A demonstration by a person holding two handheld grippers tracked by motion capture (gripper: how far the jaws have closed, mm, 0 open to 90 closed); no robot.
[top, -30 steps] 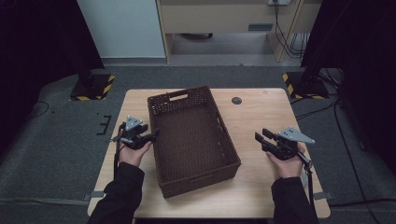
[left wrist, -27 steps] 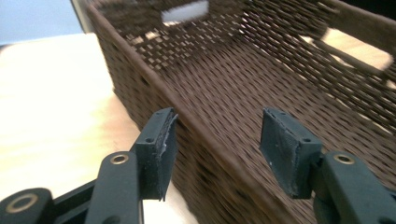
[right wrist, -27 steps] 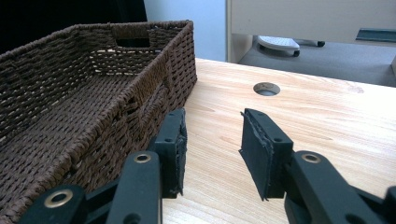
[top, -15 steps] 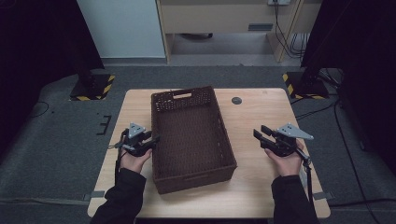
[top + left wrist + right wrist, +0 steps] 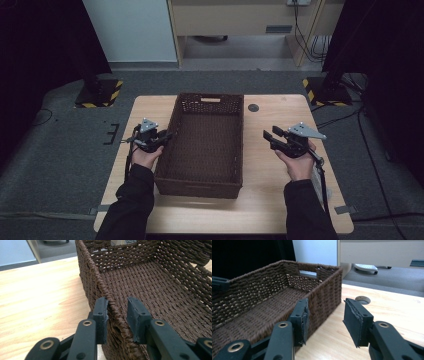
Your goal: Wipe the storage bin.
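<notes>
Basket long axis runs away from person. Left tool straddles its left rim, jaws just closing, pinching wall. Right tool spread, opening, off right wall, nothing between.

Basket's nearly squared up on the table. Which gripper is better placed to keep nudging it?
Left. The left gripper already straddles the basket at its side rim, its jaws just closing around the weave. The right gripper hangs open beside the opposite wall, apart from it, over the bare table.

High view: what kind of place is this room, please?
Probably a lab or recording studio: a wooden table holding just a woven basket, black curtains on both sides, and stand bases with hazard stripes on grey carpet.
</notes>
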